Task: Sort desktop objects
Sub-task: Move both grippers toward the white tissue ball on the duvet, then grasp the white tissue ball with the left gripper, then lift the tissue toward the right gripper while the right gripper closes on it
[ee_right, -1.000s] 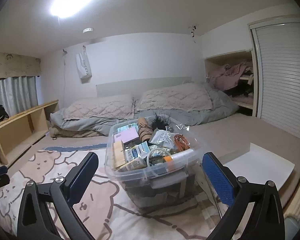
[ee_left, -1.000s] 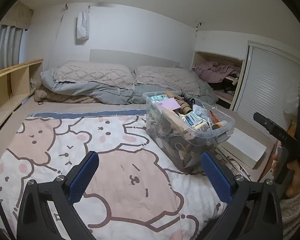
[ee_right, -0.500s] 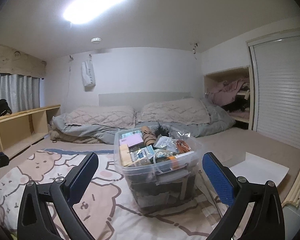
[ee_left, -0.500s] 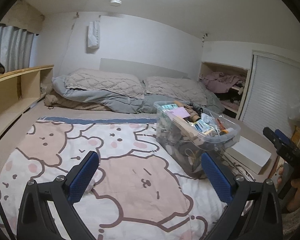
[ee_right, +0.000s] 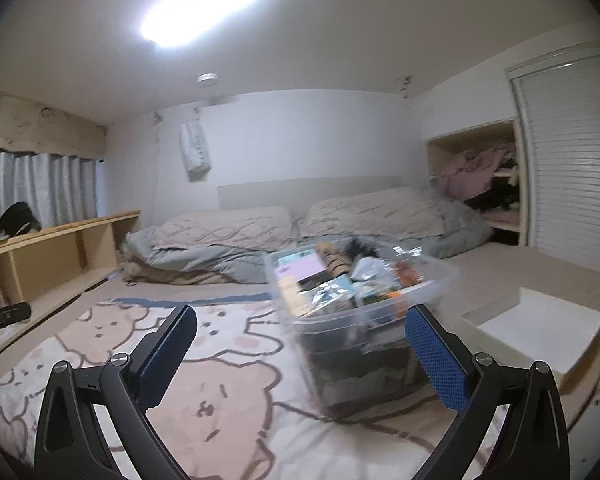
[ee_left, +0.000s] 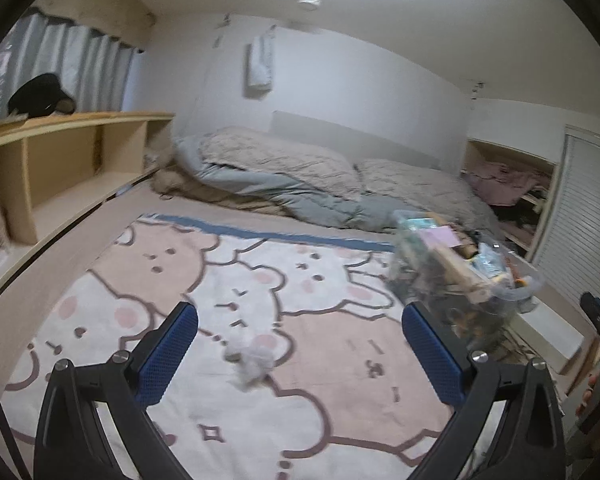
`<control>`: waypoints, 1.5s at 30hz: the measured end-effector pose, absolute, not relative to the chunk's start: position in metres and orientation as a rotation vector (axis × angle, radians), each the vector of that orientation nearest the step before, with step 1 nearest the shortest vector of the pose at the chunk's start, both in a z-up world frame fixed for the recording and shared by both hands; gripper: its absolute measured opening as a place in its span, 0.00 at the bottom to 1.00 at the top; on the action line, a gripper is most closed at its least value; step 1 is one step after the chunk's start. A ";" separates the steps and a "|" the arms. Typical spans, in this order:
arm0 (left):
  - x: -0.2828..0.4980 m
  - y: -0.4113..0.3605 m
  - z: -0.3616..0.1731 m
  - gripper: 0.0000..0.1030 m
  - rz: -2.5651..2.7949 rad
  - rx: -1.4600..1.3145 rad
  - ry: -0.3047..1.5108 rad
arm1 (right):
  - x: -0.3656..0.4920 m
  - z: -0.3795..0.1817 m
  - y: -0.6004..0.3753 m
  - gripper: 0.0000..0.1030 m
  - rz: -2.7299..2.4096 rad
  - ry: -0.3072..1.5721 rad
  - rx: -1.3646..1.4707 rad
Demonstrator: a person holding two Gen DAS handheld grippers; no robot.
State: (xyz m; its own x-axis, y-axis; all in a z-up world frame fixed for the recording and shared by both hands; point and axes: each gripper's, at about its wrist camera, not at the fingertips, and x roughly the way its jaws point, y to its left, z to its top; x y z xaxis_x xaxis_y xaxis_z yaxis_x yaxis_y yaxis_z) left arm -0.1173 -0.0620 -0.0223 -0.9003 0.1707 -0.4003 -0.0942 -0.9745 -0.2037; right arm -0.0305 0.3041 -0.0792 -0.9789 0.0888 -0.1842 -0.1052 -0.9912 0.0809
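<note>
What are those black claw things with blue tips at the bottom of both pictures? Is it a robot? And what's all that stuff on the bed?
No robot here: a person holds one grabber tool in each hand. Each has a small camera looking out between its two fingers, so you get one picture per tool. The left gripper and the right gripper are both open and hold nothing. Ahead lies a bear blanket on a bed. On it stands a clear plastic bin full of small, blurry things, and a crumpled white scrap lies loose. A flat white box rests beside the bin.
</note>
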 end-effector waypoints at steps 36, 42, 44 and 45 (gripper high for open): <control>-0.254 -0.075 -0.197 0.26 2.651 -1.231 -0.591 | -0.167 -0.180 0.184 0.69 3.273 0.470 -1.189; -0.249 -0.068 -0.197 0.05 2.613 -1.215 -0.581 | -0.164 -0.187 0.193 0.69 3.256 0.546 -1.215; -0.242 -0.060 -0.194 0.05 2.580 -1.204 -0.563 | -0.164 -0.189 0.198 0.69 3.248 0.592 -1.227; -0.237 -0.052 -0.193 0.05 2.551 -1.209 -0.547 | -0.164 -0.190 0.199 0.69 3.245 0.605 -1.236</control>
State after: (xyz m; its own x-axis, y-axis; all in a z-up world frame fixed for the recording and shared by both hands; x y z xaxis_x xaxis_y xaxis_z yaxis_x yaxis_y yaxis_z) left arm -0.2370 -0.0520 -0.1934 -0.6178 0.3904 -0.6826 -0.0761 -0.8937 -0.4422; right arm -0.1638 0.1992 -0.1896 -0.6904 -0.4601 -0.5582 0.2282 -0.8708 0.4356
